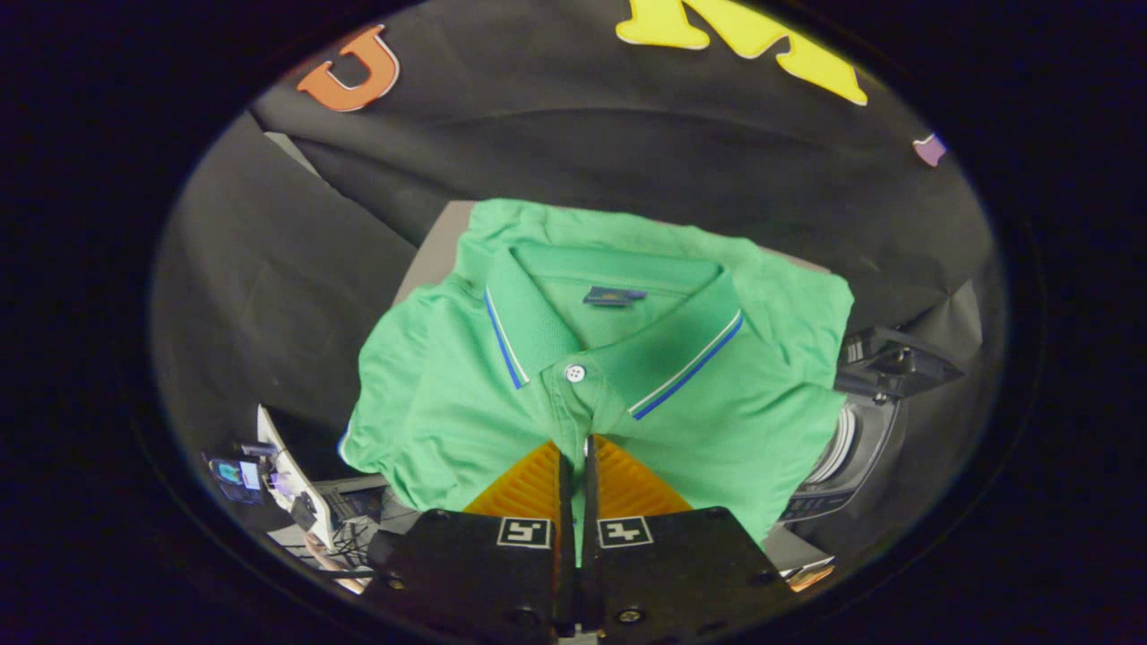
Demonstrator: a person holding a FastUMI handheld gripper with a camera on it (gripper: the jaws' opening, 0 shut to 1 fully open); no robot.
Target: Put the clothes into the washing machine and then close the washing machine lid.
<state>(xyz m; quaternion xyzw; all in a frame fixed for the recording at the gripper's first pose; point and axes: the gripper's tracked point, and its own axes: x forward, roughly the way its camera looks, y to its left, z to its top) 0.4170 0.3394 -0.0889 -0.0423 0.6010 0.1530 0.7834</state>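
The gripper (574,457) is presenting with its two fingers drawn nearly together, leaving only a thin slit, and a fold of green fabric is showing in that slit, so the fingers are judged to be pinching the front placket of the green polo shirt (609,376) just below its white button (574,373). The shirt is hanging or lying folded directly ahead of the fingers, collar uppermost, with the blue-and-white collar trim (685,369) and the dark neck label (615,296) facing the camera; the body of the garment is spreading to both sides of the fingers and beyond them. The grip at the placket, on the garment's centre line, is judged to be keeping the folded shirt balanced so that it is travelling as one bundle rather than unfolding. A pale grey surface (436,251) is showing behind the shirt's upper corner; whether the shirt is resting on it or is raised clear of it cannot be told. To the right, partly covered by the shirt's edge, a round ribbed opening with a dark panel (851,457) is showing, which may be the washing machine, though this is not certain. A white board and loose cables (296,488) are lying below on the left. Loading is judged not yet done.
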